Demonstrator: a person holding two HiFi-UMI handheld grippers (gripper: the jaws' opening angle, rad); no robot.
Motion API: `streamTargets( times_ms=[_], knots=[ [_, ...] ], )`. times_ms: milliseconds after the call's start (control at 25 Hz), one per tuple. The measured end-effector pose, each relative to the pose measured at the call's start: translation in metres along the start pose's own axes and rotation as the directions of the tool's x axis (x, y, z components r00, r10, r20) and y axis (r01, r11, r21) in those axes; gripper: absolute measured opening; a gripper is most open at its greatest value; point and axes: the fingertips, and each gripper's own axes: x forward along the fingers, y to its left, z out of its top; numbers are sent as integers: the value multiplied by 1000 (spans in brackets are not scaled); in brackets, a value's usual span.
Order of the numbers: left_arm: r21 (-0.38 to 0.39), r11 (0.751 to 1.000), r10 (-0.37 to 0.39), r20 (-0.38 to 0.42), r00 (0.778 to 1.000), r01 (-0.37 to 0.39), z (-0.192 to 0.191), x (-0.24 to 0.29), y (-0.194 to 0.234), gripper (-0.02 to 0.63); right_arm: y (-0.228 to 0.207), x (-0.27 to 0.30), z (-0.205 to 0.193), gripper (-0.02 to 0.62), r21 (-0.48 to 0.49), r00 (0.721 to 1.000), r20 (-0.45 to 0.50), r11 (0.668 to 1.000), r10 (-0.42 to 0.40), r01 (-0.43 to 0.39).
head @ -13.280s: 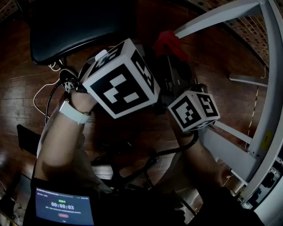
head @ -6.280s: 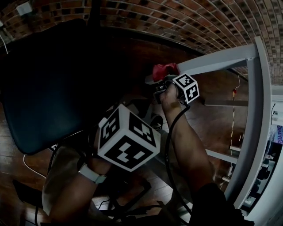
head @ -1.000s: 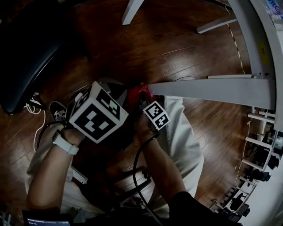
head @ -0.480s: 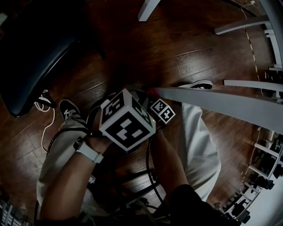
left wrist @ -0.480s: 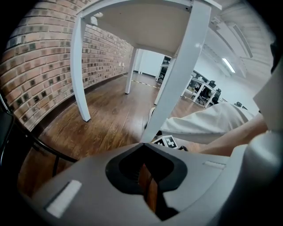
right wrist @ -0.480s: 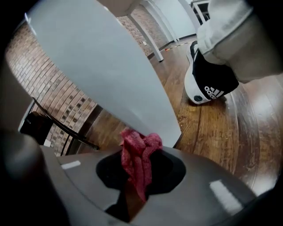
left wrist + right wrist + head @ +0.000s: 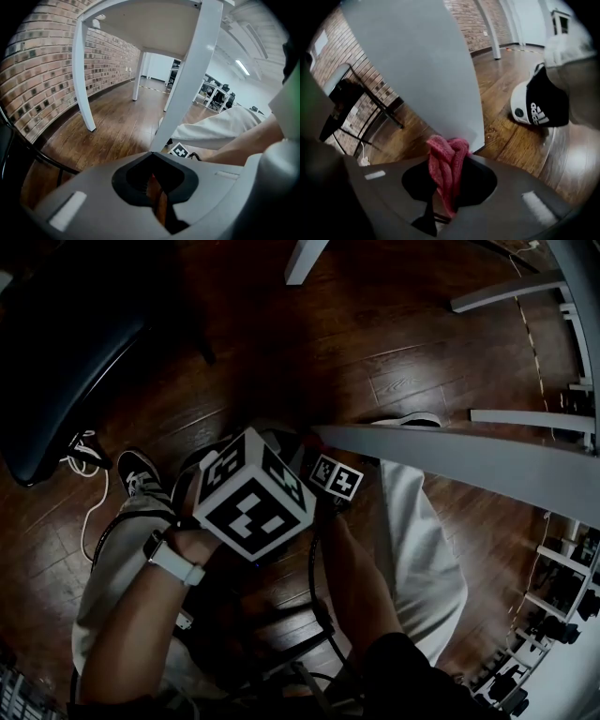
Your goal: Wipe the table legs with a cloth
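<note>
The cloth [image 7: 447, 164] is clamped in the right gripper [image 7: 444, 194] at the foot of the leg [image 7: 426, 70], the left gripper [image 7: 156, 199] is closed on nothing, and the cloth could be tugged loose if snagged there.

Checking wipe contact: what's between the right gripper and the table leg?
Only the red cloth: clamped in the right gripper, it sticks out toward the leg. The right gripper view shows this.
</note>
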Motion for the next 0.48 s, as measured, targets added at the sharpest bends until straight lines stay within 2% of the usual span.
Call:
streamTargets(
  times_ms=[200, 360, 480],
  knots=[
    [-24, 998, 58, 34, 998, -57, 10, 3, -5, -5, -10, -18, 7, 55, -244, 997, -78, 970, -9, -10],
    [-38, 995, 96, 63, 993, -94, 19, 7, -17, -6, -6, -37, 14, 57, -434, 994, -110, 899, 9, -57],
    [-59, 991, 125, 103, 987, -120, 34, 13, -31, -6, -2, -58, 31, 57, -516, 993, -110, 851, 46, -96]
  ],
)
